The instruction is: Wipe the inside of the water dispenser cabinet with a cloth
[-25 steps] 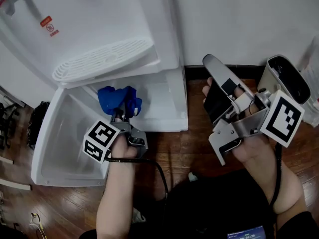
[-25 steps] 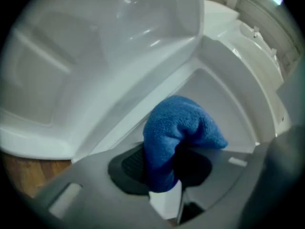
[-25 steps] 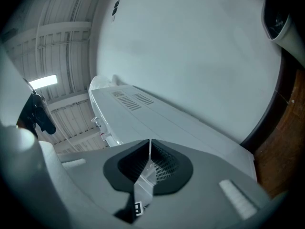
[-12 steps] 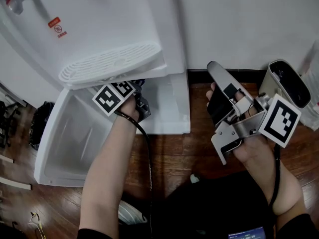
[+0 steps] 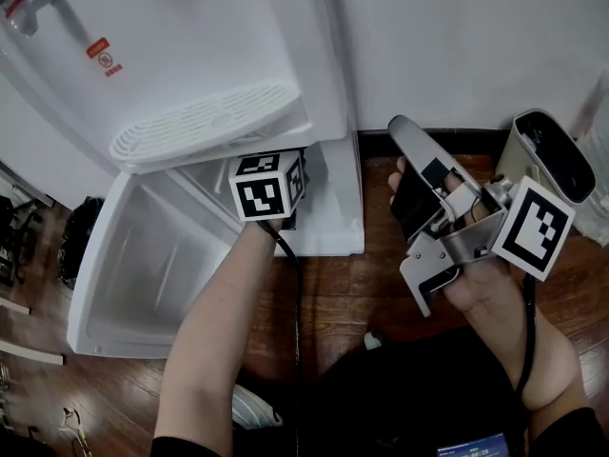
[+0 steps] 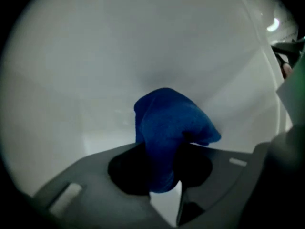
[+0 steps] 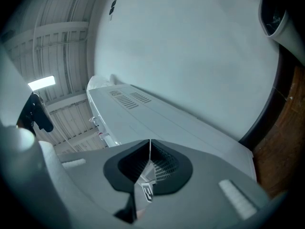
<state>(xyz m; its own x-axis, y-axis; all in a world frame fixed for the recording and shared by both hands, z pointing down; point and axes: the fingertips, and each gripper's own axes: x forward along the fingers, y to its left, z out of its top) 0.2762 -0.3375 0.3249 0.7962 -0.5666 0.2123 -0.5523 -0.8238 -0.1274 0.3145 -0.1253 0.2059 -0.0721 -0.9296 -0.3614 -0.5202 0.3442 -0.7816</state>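
Note:
The white water dispenser (image 5: 190,55) stands at the upper left, its lower cabinet (image 5: 328,208) open and the door (image 5: 143,274) swung out over the floor. My left gripper (image 6: 162,175) is shut on a bunched blue cloth (image 6: 167,128), which is held close to the pale inner wall (image 6: 95,70) of the cabinet. In the head view only its marker cube (image 5: 266,187) shows at the cabinet mouth; jaws and cloth are hidden under the drip tray (image 5: 205,122). My right gripper (image 5: 404,127) hangs to the right of the cabinet, shut on nothing, its jaws (image 7: 150,147) pointing up along the dispenser.
A dark wooden floor (image 5: 381,284) lies under the open door. A white wall (image 5: 457,36) with a black skirting board runs behind. A grey and white appliance (image 5: 547,150) stands at the far right, close to my right hand.
My left gripper has gone up and to the right, into the cabinet, rolling as it went; the blue cloth has passed out of the head view. The right gripper has kept still.

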